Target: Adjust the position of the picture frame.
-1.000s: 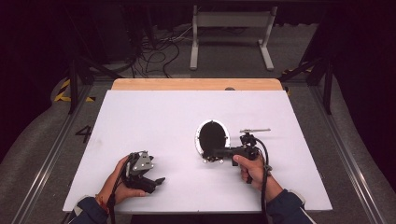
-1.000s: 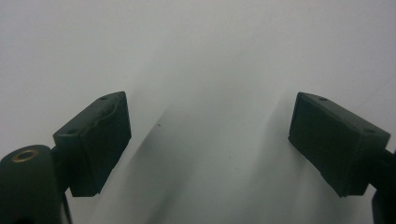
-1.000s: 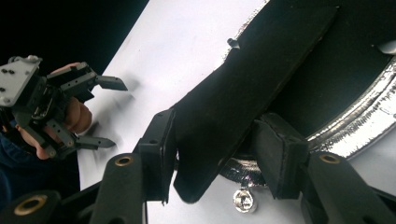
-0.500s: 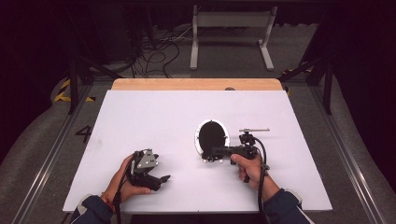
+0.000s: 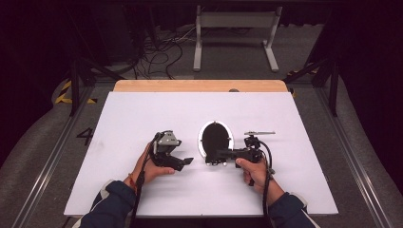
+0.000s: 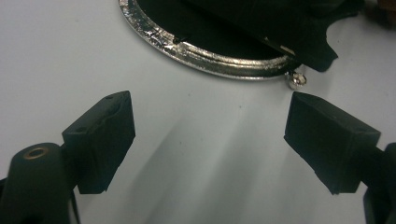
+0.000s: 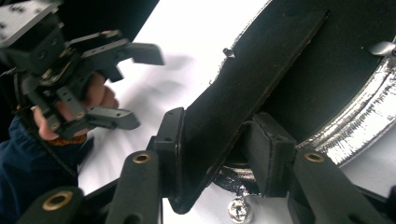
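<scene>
My left gripper (image 5: 183, 162) sits just left of centre in the high view, jaws spread wide with nothing between them, pointing right. My right gripper (image 5: 212, 156) lies just right of centre, pointing left; its jaws have just been closing, a dark flap between them. Both forearms enter from the bottom edge, sleeves dark blue

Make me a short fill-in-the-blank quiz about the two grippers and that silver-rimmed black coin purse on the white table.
1. The right gripper has its jaws around the purse's black ____.
2. The left gripper has its jaws ____, nothing between them.
3. The coin purse has a rim coloured ____.

Missing words: flap; open; silver
</scene>
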The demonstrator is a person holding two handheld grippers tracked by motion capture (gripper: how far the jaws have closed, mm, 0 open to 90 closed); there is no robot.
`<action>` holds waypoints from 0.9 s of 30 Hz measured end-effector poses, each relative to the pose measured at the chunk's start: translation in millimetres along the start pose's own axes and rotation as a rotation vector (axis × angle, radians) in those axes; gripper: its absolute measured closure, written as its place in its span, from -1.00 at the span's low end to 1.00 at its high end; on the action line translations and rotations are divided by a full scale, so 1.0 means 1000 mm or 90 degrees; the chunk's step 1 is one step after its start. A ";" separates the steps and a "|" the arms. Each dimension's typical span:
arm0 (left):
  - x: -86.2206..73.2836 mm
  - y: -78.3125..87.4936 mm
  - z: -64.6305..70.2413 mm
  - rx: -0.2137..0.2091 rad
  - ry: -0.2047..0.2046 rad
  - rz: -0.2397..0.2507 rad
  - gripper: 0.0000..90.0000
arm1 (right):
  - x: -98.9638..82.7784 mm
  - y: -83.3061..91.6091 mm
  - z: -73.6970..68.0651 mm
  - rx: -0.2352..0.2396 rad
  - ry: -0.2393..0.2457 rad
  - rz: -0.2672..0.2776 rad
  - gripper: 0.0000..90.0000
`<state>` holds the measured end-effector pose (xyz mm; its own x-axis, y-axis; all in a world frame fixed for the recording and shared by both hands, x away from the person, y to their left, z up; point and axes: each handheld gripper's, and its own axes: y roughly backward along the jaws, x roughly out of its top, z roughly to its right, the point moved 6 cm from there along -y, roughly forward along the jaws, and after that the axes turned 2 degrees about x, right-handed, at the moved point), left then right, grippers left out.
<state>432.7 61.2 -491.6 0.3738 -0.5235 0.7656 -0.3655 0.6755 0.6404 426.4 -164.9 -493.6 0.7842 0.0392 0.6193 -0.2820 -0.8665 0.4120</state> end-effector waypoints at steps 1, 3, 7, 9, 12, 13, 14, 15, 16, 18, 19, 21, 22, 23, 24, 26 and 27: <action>0.002 -0.003 -0.002 0.000 0.000 -0.001 -0.63 | 0.000 0.001 -0.001 0.001 0.010 -0.003 0.36; 0.005 -0.007 -0.004 0.002 0.003 0.001 -0.61 | 0.000 0.001 -0.002 0.001 0.027 -0.003 0.37; 0.012 -0.018 -0.008 -0.004 0.018 -0.002 -0.46 | 0.000 0.001 -0.002 0.002 0.044 -0.002 0.39; 0.017 -0.022 -0.011 -0.004 0.023 0.005 -0.45 | 0.000 0.002 -0.003 0.002 0.048 -0.003 0.40; 0.021 -0.027 -0.013 -0.018 0.037 0.000 -0.41 | 0.000 0.001 -0.005 -0.005 0.063 -0.004 0.40; 0.023 -0.029 -0.013 -0.024 0.041 -0.001 -0.37 | 0.000 0.001 -0.005 -0.006 0.069 -0.004 0.40; 0.024 -0.030 -0.013 -0.030 0.040 -0.002 -0.33 | 0.000 0.002 -0.006 -0.007 0.075 -0.005 0.40; 0.024 -0.030 -0.013 -0.030 0.040 -0.002 -0.29 | 0.000 0.001 -0.006 -0.007 0.079 -0.005 0.40; 0.025 -0.032 -0.011 -0.032 0.046 -0.001 -0.29 | 0.000 0.001 -0.006 -0.007 0.079 -0.005 0.40; 0.025 -0.036 -0.012 -0.037 0.047 -0.008 -0.28 | 0.000 0.002 -0.005 -0.008 0.085 -0.004 0.40; 0.025 -0.039 -0.013 -0.047 0.066 -0.015 -0.28 | 0.000 0.002 -0.006 -0.007 0.086 -0.004 0.40; 0.026 -0.043 -0.016 -0.064 0.084 -0.013 -0.33 | -0.001 0.002 -0.006 -0.005 0.097 -0.002 0.40; 0.026 -0.043 -0.017 -0.070 0.092 -0.009 -0.34 | -0.001 0.002 -0.006 -0.005 0.098 -0.002 0.40; 0.027 -0.044 -0.018 -0.079 0.101 -0.007 -0.34 | -0.001 0.002 -0.006 -0.004 0.098 -0.002 0.40; 0.028 -0.044 -0.020 -0.081 0.100 -0.003 -0.33 | -0.001 0.002 -0.006 -0.004 0.101 -0.002 0.40; 0.029 -0.045 -0.019 -0.100 0.090 0.001 -0.30 | 0.000 0.002 -0.006 -0.002 0.112 -0.001 0.40; 0.030 -0.046 -0.017 -0.109 0.079 -0.002 -0.27 | 0.000 0.002 -0.007 -0.002 0.114 -0.001 0.40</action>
<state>475.0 23.4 -499.4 0.4809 -0.4648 0.7434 -0.2177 0.7581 0.6148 422.4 -163.2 -488.4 0.6739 0.1291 0.7274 -0.2825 -0.8648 0.4152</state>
